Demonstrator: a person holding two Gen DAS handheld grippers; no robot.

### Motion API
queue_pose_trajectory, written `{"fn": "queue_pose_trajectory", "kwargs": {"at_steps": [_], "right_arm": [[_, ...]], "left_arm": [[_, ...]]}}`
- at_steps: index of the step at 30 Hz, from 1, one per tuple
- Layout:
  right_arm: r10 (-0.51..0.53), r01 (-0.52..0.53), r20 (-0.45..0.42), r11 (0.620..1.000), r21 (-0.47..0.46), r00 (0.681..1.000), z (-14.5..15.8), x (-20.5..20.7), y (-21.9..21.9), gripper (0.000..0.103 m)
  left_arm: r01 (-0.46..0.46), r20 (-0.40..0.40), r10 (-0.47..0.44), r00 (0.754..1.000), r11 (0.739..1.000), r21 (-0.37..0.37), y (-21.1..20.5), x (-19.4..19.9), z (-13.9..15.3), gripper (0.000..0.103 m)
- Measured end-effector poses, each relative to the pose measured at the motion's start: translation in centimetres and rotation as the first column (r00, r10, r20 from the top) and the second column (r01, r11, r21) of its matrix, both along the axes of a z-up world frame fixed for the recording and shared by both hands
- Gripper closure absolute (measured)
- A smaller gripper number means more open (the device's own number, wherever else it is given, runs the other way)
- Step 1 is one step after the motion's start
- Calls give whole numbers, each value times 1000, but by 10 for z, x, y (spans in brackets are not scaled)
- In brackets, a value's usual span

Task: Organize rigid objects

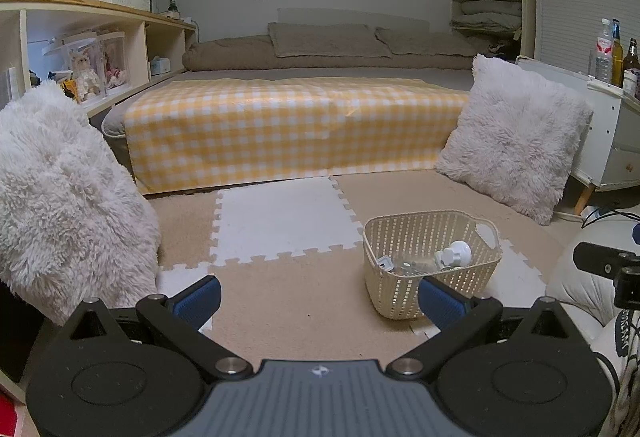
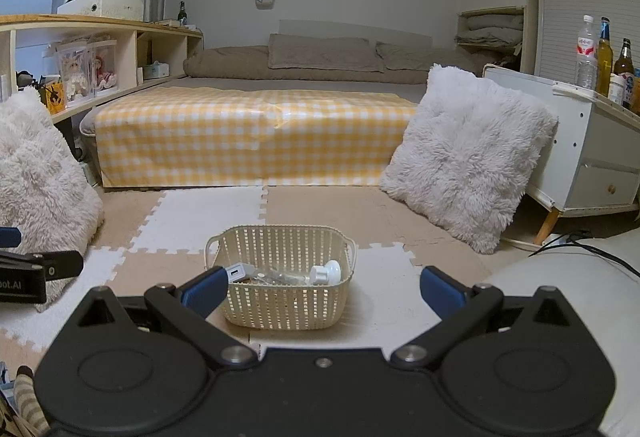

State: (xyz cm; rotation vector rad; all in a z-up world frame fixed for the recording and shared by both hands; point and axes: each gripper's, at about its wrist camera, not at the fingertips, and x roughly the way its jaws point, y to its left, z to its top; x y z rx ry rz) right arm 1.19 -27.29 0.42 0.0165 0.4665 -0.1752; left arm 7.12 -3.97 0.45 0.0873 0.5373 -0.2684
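Observation:
A cream perforated basket (image 1: 400, 237) (image 2: 280, 237) stands on the foam floor mat. Inside lie a white round knob-like piece (image 1: 456, 252) (image 2: 328, 272), a small white charger block (image 2: 236, 272) (image 1: 385, 263) and some clear bits between them. My left gripper (image 1: 318, 301) is open above the mat, its right finger just in front of the basket's near wall. My right gripper (image 2: 320, 291) is open too, held low with the basket just ahead between its spread fingers. Neither gripper holds anything. The other gripper's body shows at each frame's edge.
A low bed with a yellow checked cover (image 2: 248, 133) lies ahead. Fluffy white cushions (image 2: 468, 153) (image 1: 60, 205) lean on both sides. A white cabinet with bottles (image 2: 592, 141) stands on the right, a wooden shelf (image 2: 100, 49) on the left. Cables (image 2: 584, 245) run at the right.

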Motion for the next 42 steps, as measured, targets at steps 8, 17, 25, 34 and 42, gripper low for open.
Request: {"fn": "queue_pose_trajectory", "kwargs": {"at_steps": [8,17,25,34,42], "right_arm": [[1,-1,0,1000,0,1000,0,0,0,0],[1,-1,0,1000,0,1000,0,0,0,0],[1,-1,0,1000,0,1000,0,0,0,0],[1,-1,0,1000,0,1000,0,0,0,0],[1,-1,0,1000,0,1000,0,0,-1,0]], "left_arm": [[3,-2,-3,1000,1000,-2,0,0,-1,0],[4,-3,-4,1000,1000,-3,0,-1,-1,0],[5,-3,-5,1000,1000,-3,-1,-1,-1,0],[6,-3,-6,1000,1000,-3,-2,-1,0,0],[5,-5,-5,1000,1000,-3,-3,-2,0,0]]}}
